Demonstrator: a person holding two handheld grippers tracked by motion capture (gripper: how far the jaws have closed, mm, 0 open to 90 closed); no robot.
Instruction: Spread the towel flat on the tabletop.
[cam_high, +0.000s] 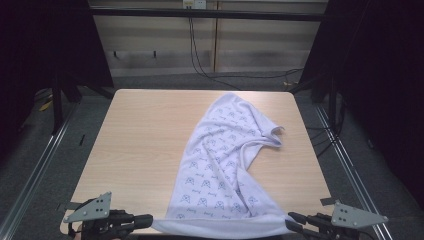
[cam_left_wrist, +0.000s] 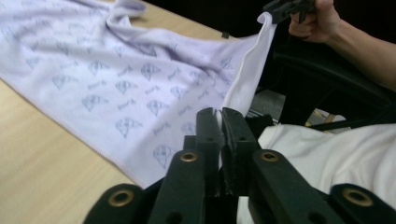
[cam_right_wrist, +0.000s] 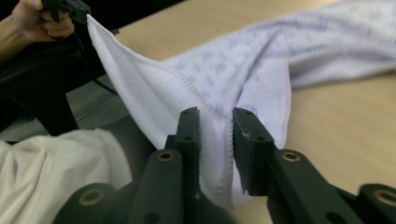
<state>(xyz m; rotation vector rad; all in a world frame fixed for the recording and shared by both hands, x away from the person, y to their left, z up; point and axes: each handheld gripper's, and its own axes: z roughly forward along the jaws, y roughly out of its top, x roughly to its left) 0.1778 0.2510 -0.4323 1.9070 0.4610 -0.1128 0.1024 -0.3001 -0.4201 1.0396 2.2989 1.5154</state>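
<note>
Pale wood worktop (cam_high: 140, 140) fills the middle of the high view, with the cloth (cam_high: 220, 165) draped from centre right down to the bottom edge. Your left tool (cam_high: 145, 220) and right tool (cam_high: 292, 220) each meet a near corner there. In the left gripper view the jaws are pressed on the hem. In the right gripper view the jaws stand apart, the fabric loose between them. You seem mid-way through spreading it; next, re-grip right before pulling.
</note>
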